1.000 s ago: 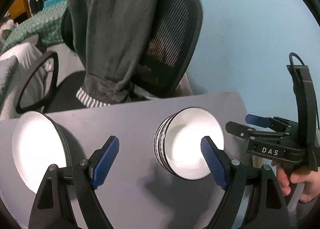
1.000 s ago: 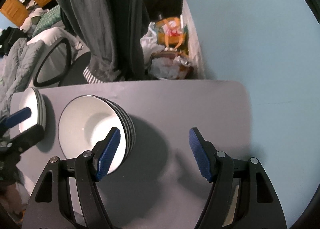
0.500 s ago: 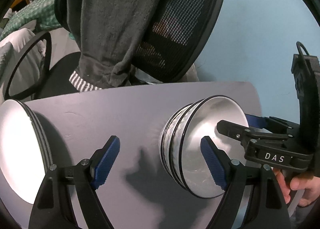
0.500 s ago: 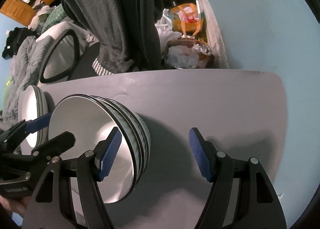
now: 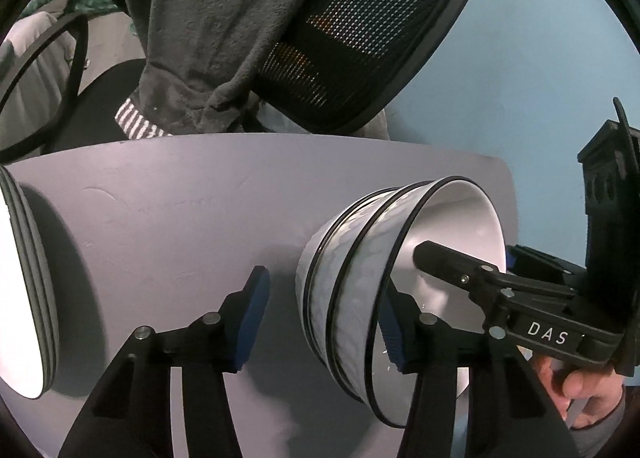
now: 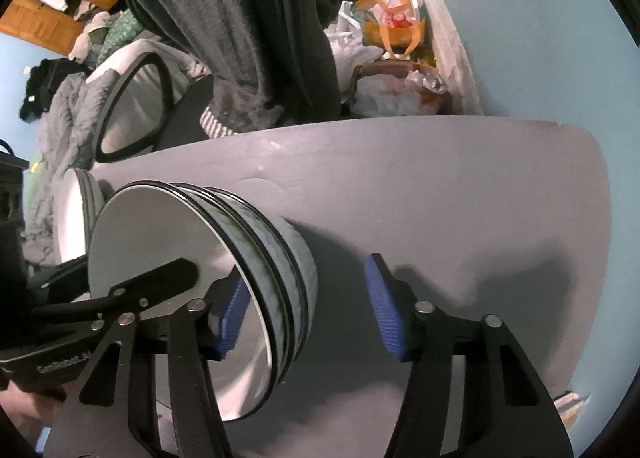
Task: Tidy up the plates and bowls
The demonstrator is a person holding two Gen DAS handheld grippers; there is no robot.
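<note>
The left gripper (image 5: 320, 318) straddles the near wall of the stacked bowls (image 5: 360, 278): its right pad (image 5: 394, 338) sits inside the top bowl and its left pad (image 5: 252, 322) stands outside, with a clear gap between that pad and the wall. Its jaws have just been closing with the bowl wall between them, but they are not yet pressing on it. The right gripper (image 6: 306, 314) straddles the opposite wall of the same stack (image 6: 256, 254): its left pad (image 6: 232, 318) is inside the bowl, its right pad (image 6: 384, 314) is out over bare table, apart from the wall. These jaws have also just been closing, and no grip shows.

The stack is in the lower middle of both views, on the grey table (image 5: 180, 218). Each gripper's black finger reaches into the bowl in the other's view, so the bowl's mouth is crowded. Open table lies to the right of the stack in the right wrist view, up to the rounded edge at the blue wall (image 6: 540, 38).

A stack of plates (image 5: 24, 298) sits at the left edge of the left wrist view, well apart from the bowls. Behind the far table edge stands a mesh office chair (image 5: 380, 38) draped with a dark grey garment (image 5: 208, 26). A hand (image 5: 580, 386) holds the right gripper's handle at lower right.
</note>
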